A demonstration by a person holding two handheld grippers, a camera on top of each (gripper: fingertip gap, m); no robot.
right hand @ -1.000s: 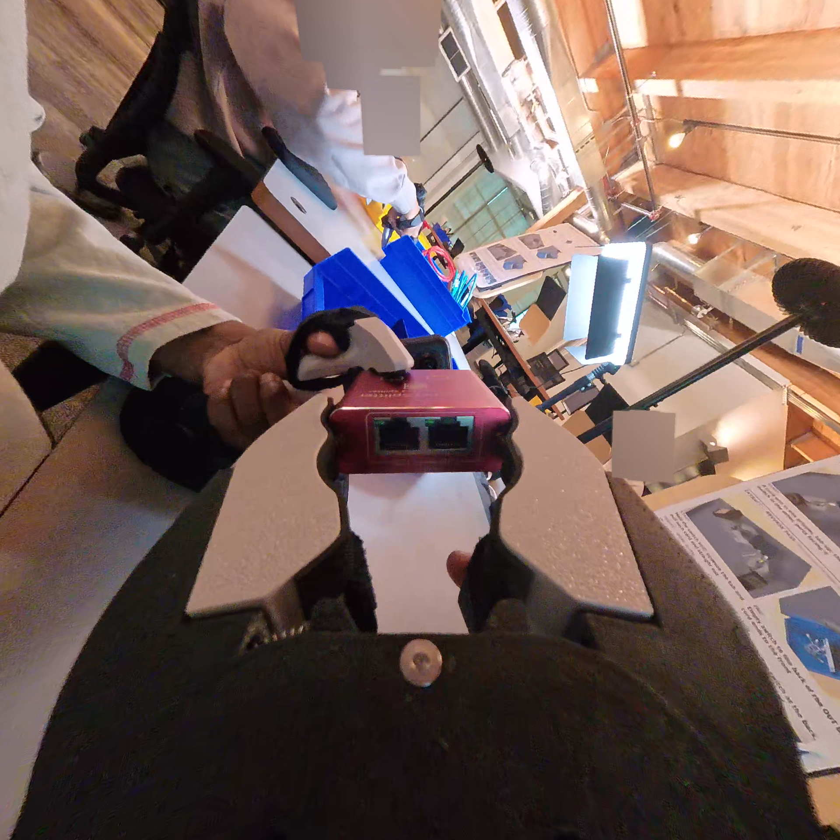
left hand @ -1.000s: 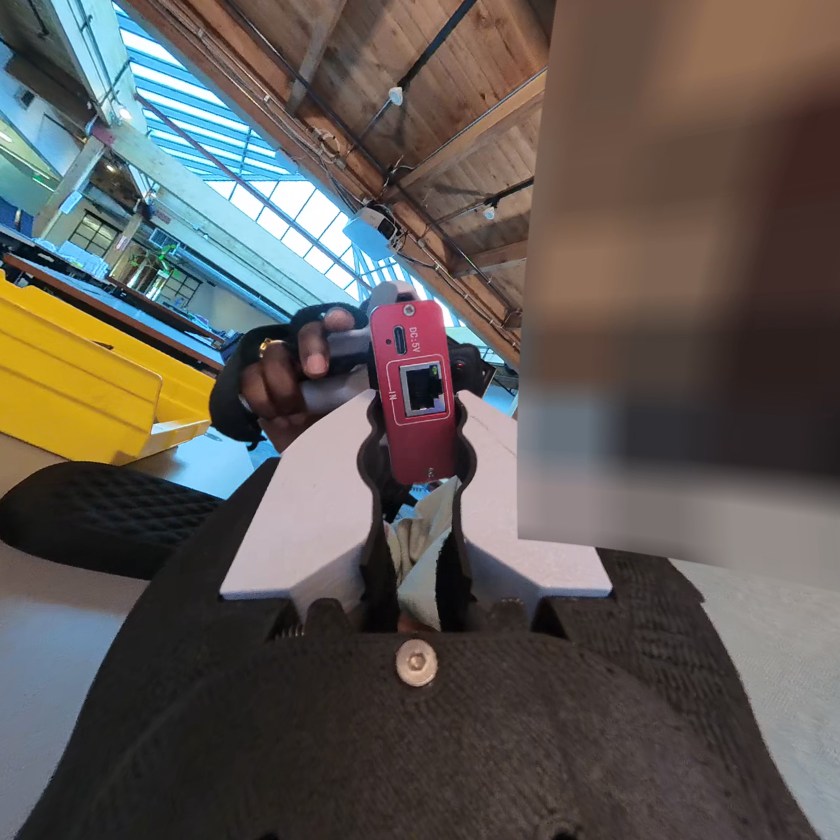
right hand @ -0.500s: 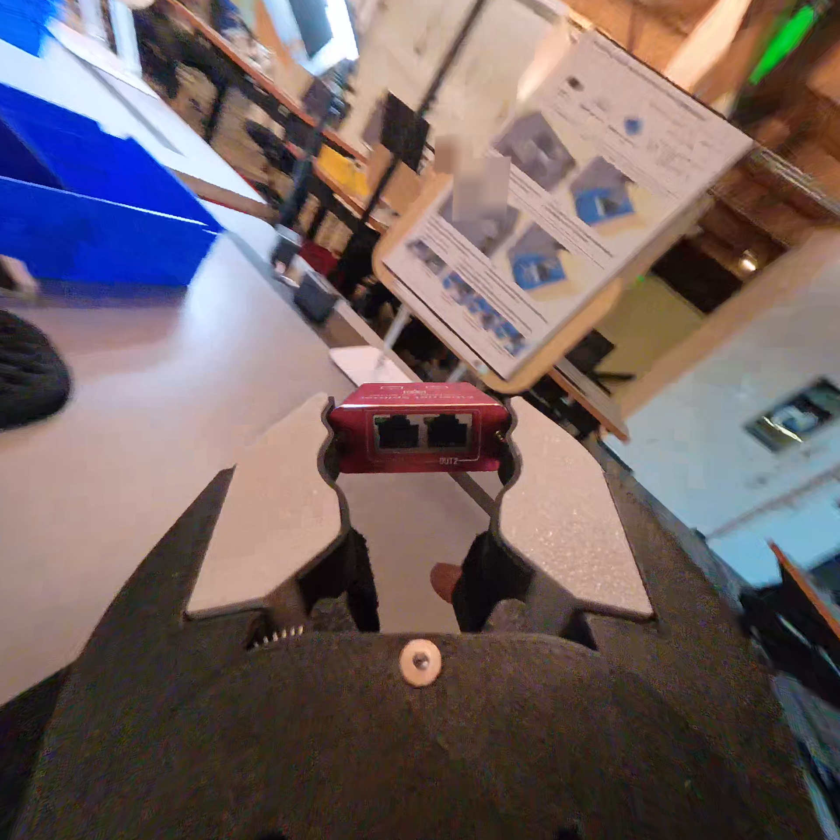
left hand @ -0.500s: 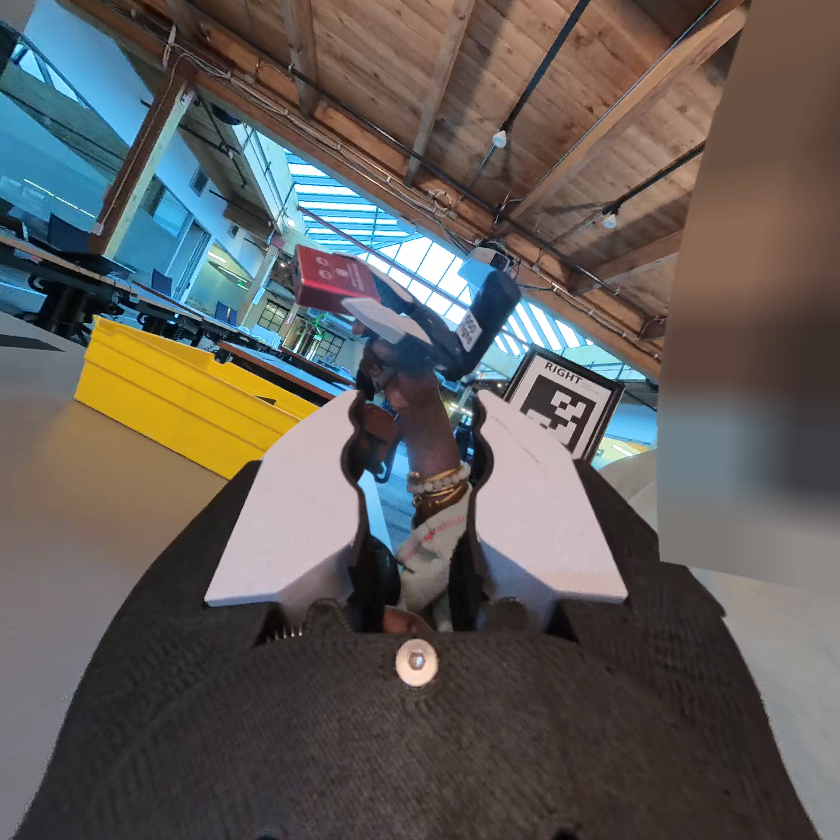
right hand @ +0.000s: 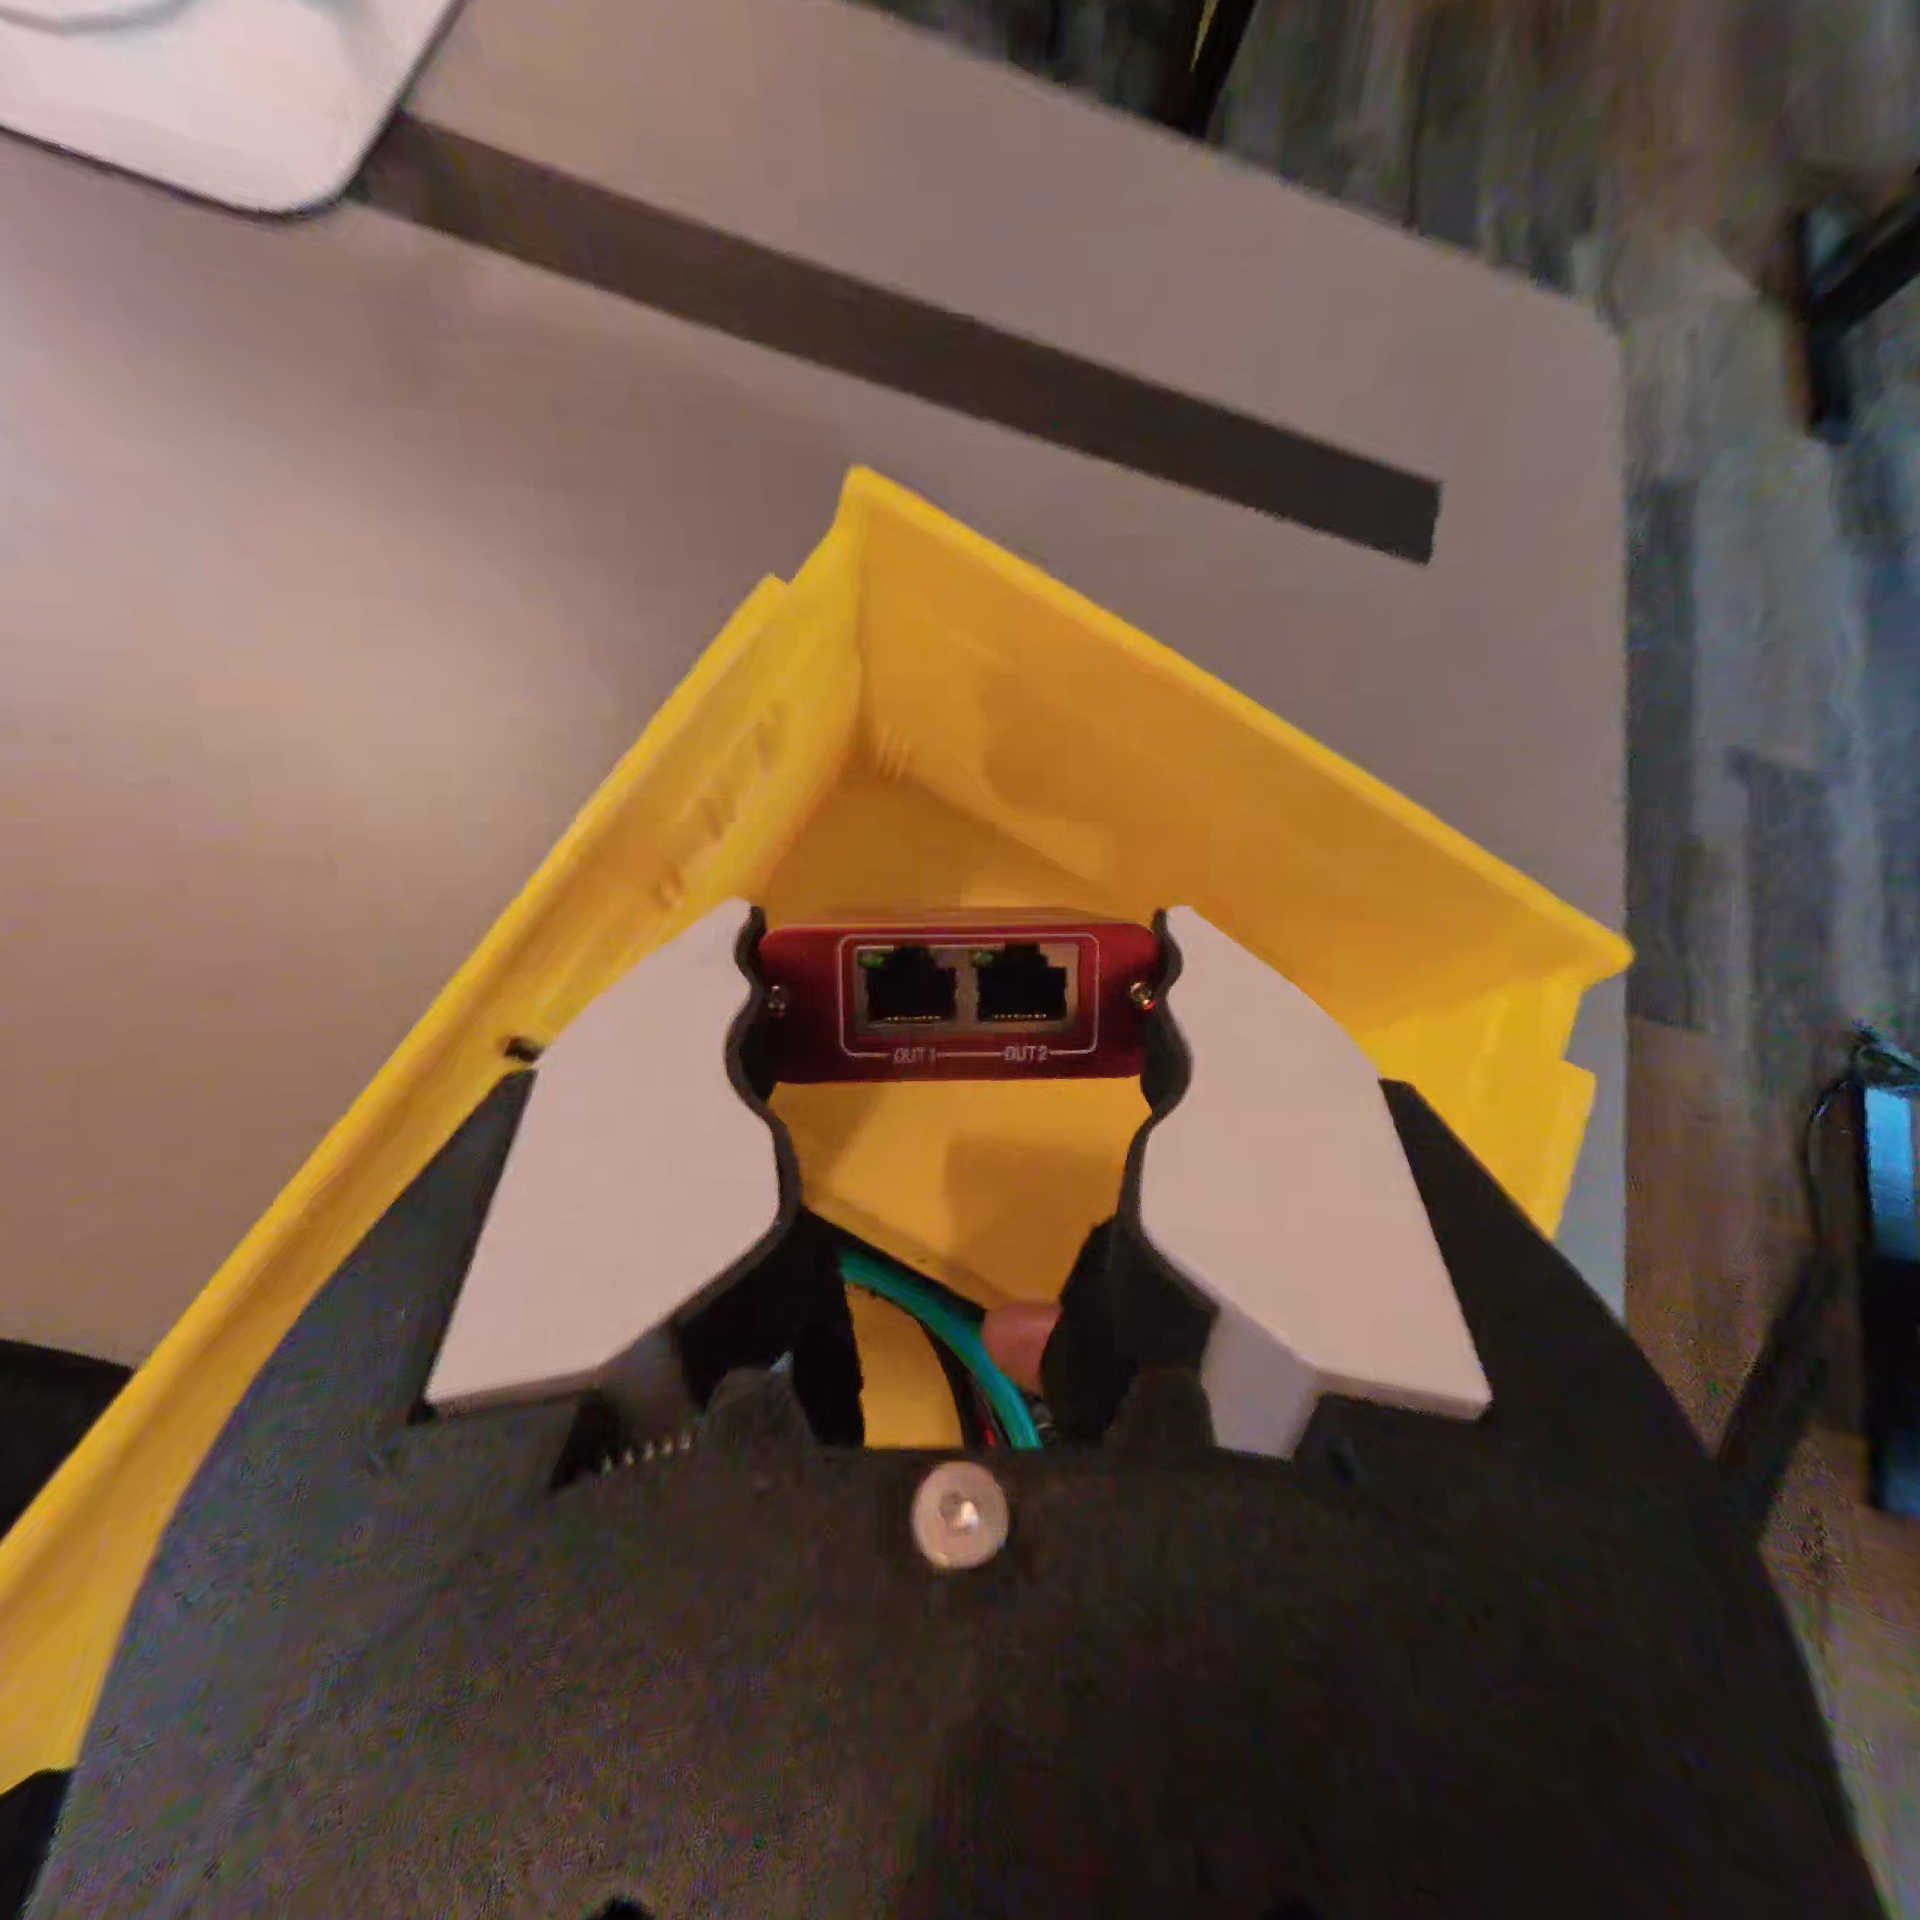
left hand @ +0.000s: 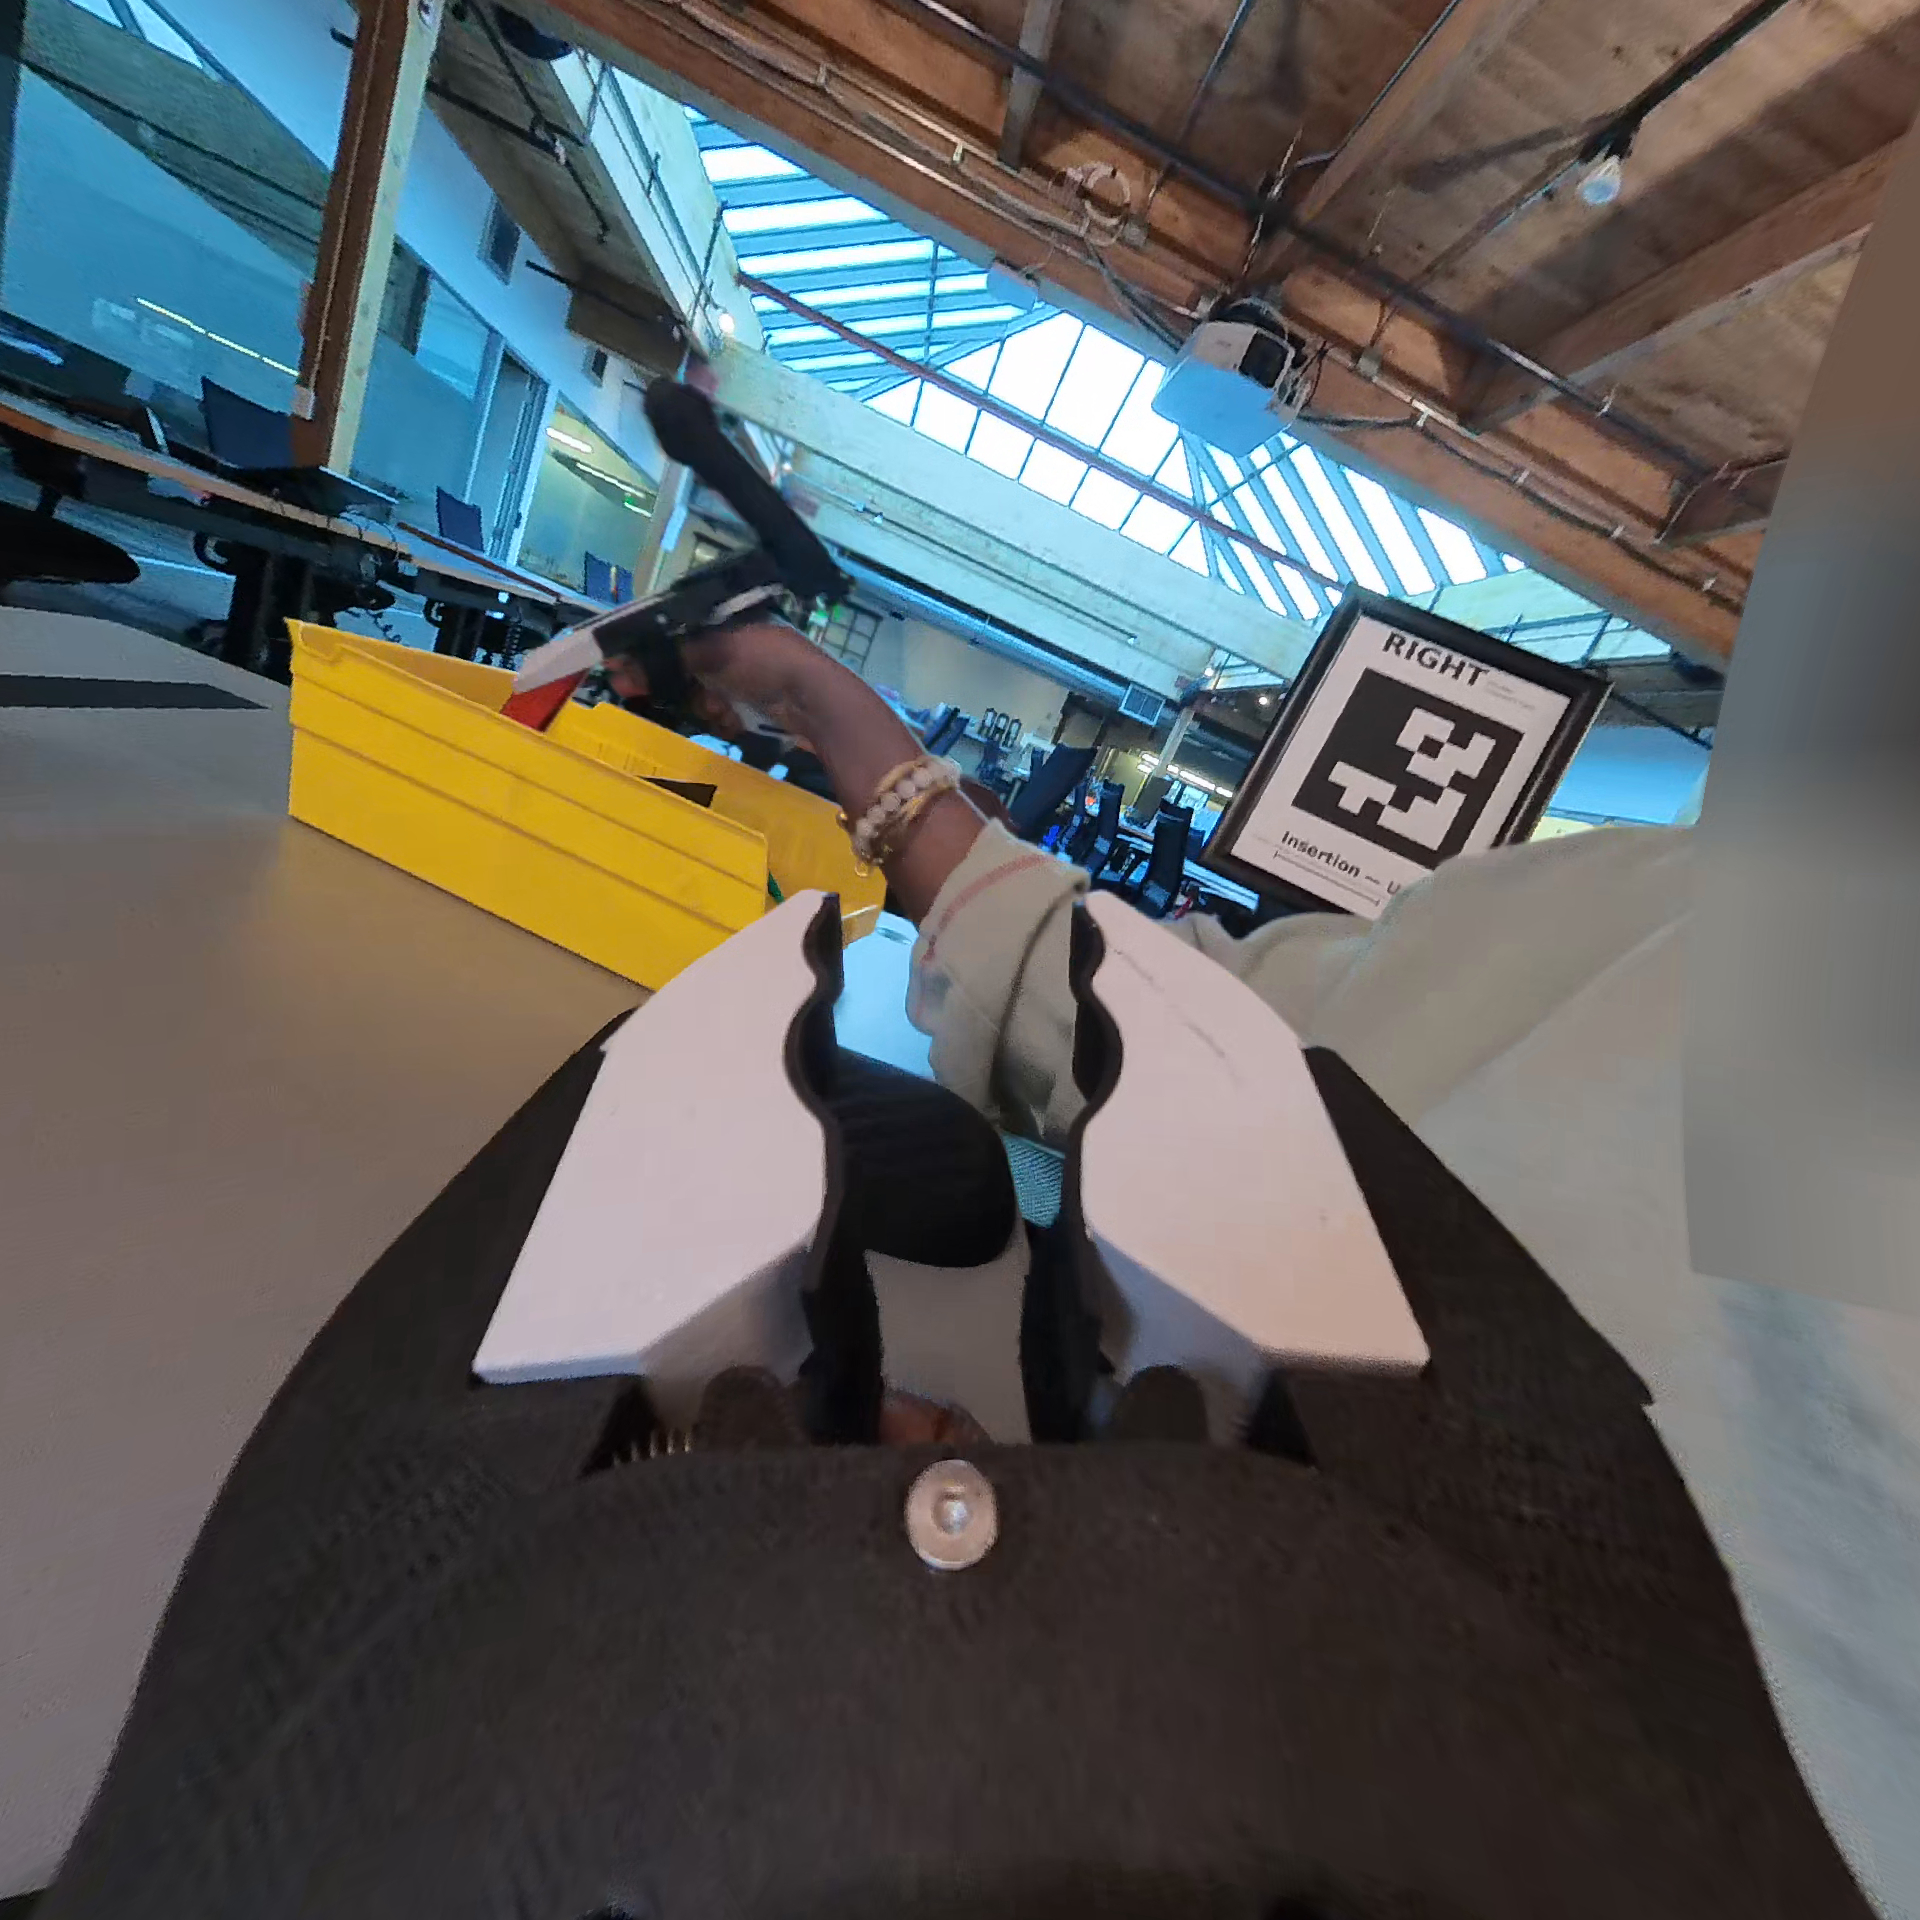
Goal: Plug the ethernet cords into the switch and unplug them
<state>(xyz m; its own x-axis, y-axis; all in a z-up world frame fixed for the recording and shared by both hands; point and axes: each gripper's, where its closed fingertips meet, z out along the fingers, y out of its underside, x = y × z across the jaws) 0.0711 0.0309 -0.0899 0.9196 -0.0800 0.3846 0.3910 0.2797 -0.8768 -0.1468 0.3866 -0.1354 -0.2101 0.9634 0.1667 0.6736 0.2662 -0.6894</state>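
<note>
Right gripper [right hand: 956, 997] is clamped on the red switch [right hand: 954, 1000], jaws closed against its two short ends, twin-port face turned back toward the wrist camera. Both ports are seen empty; no cord is plugged in. The switch is held over the inside of the yellow bin [right hand: 1195, 748], pointed down into a corner of it. Green and red cords [right hand: 940, 1351] are glimpsed on the bin floor just behind the fingers. Judged intent: the switch is being returned to the bin with the cords, so the unplug half looks done, or nearly.

Left gripper [left hand: 951, 997] is held low over the grey table [left hand: 208, 1039], jaws part-open with a narrow gap and nothing between them. It is kept well apart from the bin, likely parked clear of the drop. In the left wrist view the right gripper is seen farther off, angled down over the bin rim, a sliver of red at its tip.

Versus 1 s ago: the switch was then gripped by both tools, the left one on its single-port end. By 0.5 s ago the left jaws were off it and the switch was raised high by the right. Now it is tilted down into the bin; the right grip is unchanged.
</note>
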